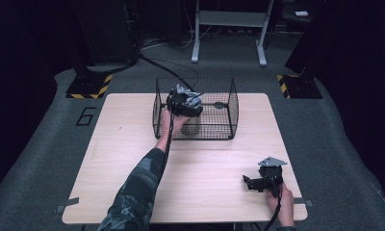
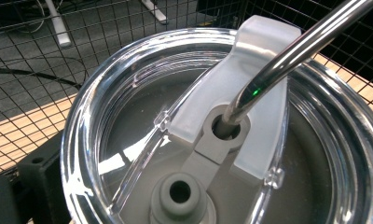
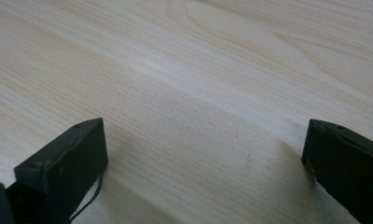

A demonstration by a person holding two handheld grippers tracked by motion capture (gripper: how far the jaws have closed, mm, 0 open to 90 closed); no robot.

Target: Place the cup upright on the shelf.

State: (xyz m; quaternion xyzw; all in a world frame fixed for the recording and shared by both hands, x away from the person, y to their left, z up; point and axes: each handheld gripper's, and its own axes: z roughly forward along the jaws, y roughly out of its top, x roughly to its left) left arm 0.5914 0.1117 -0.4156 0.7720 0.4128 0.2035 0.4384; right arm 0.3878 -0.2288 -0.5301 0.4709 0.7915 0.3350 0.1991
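I see the wooden surface (image 1: 133, 159) carrying a black wire basket (image 1: 229, 103) at its far middle; inside the basket stands a tumbler (image 1: 191, 128), toward its near left side; my left gripper (image 1: 183, 103) hangs over the tumbler, inside the basket's rim; from the left gripper view I look down on the tumbler's clear lid (image 2: 96, 121), very close, with a frosted slider (image 2: 264, 60) across it and a metal straw (image 2: 292, 51) rising from the hole in it; whether that gripper is apart or clamped I cannot tell; my right gripper (image 1: 248, 183) rests on the surface at the near right, well apart from the basket, its jaws spread wide over bare wood (image 3: 198, 93)
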